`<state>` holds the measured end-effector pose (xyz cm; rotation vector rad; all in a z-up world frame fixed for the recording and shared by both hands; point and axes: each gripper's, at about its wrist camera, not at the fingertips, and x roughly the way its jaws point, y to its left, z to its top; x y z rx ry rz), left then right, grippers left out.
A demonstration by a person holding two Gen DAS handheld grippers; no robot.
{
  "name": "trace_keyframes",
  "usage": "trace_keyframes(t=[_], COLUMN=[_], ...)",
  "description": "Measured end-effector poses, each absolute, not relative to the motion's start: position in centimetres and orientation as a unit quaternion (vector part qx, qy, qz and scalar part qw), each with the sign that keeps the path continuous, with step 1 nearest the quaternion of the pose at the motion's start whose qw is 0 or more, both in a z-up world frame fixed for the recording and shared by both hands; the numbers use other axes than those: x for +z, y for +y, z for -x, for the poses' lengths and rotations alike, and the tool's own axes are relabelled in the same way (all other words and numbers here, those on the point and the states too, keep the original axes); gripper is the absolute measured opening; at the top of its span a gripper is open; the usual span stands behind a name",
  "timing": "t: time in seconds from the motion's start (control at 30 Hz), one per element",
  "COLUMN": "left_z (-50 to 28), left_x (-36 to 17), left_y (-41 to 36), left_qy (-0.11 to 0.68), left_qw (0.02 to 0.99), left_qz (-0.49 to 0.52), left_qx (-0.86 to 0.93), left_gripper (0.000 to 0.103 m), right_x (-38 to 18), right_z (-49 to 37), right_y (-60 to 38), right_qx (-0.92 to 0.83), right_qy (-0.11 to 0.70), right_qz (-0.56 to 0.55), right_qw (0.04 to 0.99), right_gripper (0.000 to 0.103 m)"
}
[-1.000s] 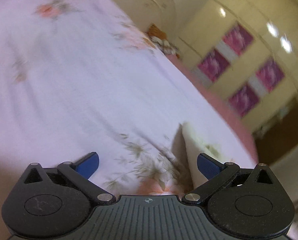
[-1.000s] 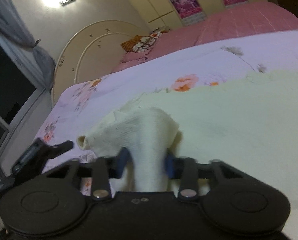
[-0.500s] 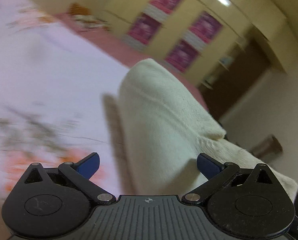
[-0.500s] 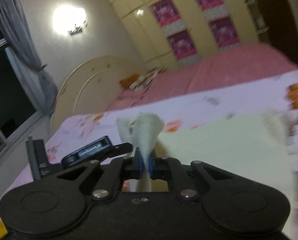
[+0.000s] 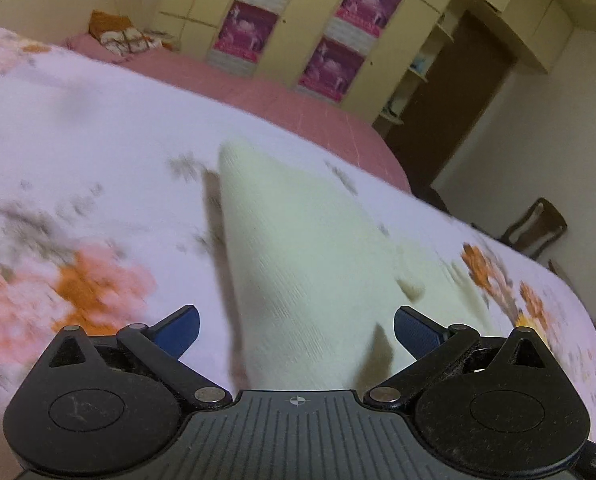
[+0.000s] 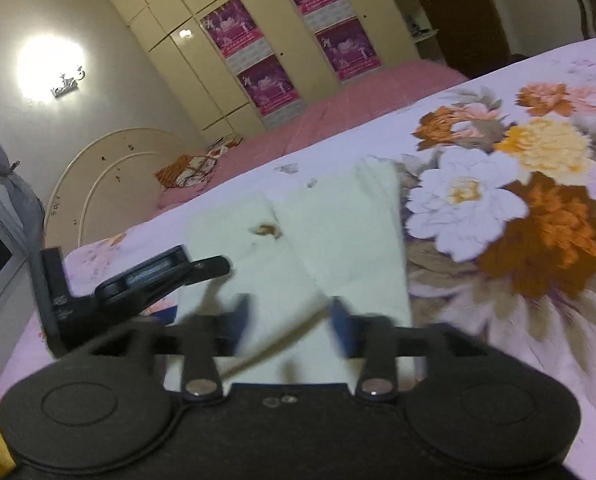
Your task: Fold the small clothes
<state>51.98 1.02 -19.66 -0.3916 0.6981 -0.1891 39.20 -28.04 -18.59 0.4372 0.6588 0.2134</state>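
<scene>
Cream knitted cloth garment, folded over, lying flat on the bed's pale lilac floral sheet. Left gripper spread wide, its 2 blue fingers either side of the cloth and not pressing it. Right gripper blurred, fingers opening with cloth between them, no pinch visible.

Left gripper at bottom of frame, jaws wide apart, cream garment running up between them untouched, floral bedsheet across centre, wardrobe at top, dark door upper right.
</scene>
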Motion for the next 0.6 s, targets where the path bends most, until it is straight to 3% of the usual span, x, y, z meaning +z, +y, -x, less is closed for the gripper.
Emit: trace_keyframes(t=[0.17, 0.6], left_z=[-52.9, -54.7], left_x=[-19.8, -21.2], left_y=[3.1, 4.2], left_qy=[0.334, 0.347], left_qw=[0.920, 0.917], left_qz=[0.186, 0.183], left_qx=[-0.083, -0.071], left_gripper=[0.103, 0.103], right_x=[-20.0, -21.0], right_z=[-42.8, -52.0], right_y=[-28.8, -27.3], right_qx=[0.131, 0.220], right_qy=[0.348, 0.387], right_qz=[-0.255, -0.263], right_qw=[0.893, 0.856], right_gripper=[0.060, 0.061])
